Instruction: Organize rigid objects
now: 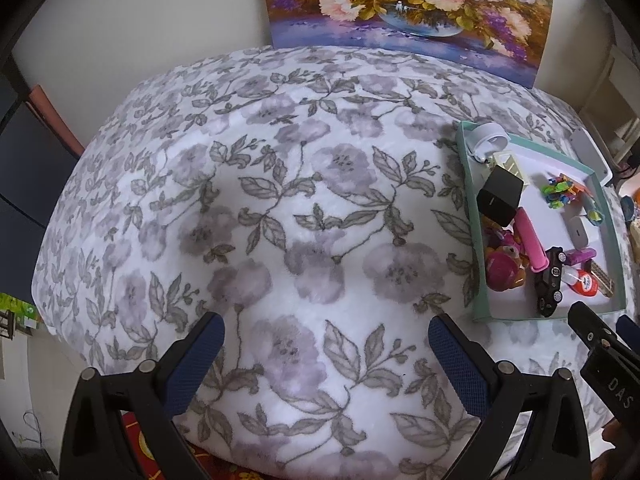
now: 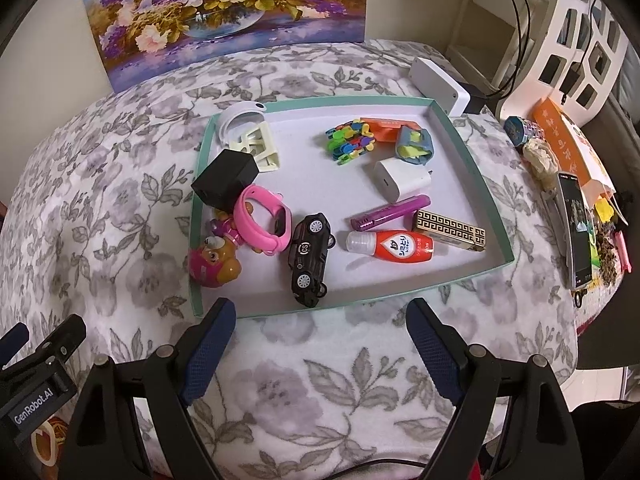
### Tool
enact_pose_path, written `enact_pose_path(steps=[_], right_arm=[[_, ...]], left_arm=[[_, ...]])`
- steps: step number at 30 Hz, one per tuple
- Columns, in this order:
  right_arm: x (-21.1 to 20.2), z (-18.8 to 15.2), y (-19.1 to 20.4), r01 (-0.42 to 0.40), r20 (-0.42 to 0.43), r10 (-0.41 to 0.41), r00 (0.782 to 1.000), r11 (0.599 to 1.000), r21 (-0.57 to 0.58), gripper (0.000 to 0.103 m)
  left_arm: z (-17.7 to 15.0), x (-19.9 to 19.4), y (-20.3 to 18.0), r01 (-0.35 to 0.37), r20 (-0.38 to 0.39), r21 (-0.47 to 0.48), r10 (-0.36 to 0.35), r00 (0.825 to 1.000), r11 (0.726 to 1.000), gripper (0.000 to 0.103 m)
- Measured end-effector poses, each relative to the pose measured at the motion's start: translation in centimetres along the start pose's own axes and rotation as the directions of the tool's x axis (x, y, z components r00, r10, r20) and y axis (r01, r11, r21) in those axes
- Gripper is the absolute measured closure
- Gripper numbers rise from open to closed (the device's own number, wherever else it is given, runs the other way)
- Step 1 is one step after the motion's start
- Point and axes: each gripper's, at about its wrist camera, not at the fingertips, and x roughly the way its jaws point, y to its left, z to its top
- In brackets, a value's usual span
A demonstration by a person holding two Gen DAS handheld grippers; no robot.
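Note:
A shallow green-rimmed tray (image 2: pixel 472 148) (image 1: pixel 467 200) lies on the flowered blanket and holds several small objects. Among them are a black toy car (image 2: pixel 309 251) (image 1: pixel 551 280), a pink watch (image 2: pixel 262 222), a black cube (image 2: pixel 225 179) (image 1: pixel 500 196), a bear toy (image 2: pixel 214 261), a white charger (image 2: pixel 398 178), a red-orange bottle (image 2: pixel 394 249), a purple tube (image 2: pixel 390 212), a gold patterned box (image 2: pixel 450 230) and colourful clips (image 2: pixel 352 140). My right gripper (image 2: pixel 322 316) is open just in front of the tray's near rim. My left gripper (image 1: pixel 326 330) is open over bare blanket, left of the tray.
A flower painting (image 2: pixel 228 8) leans on the wall behind the bed. Right of the tray lie a white box (image 2: pixel 438 84), a phone (image 2: pixel 578 228), an orange packet (image 2: pixel 572 148) and clutter by the blanket edge. White shelving (image 2: pixel 576 32) stands at far right.

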Motion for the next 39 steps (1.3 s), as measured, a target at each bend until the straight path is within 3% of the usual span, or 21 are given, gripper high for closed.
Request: enact_pose_path(steps=[39], right_arm=[[0.82,0.22,0.16,0.013,-0.028,-0.014,1.0,1.0,-0.017,0.015]], left_arm=[[0.15,1.01,0.83,-0.016,-0.047,-0.018,0.015,0.999,1.0,0.0]])
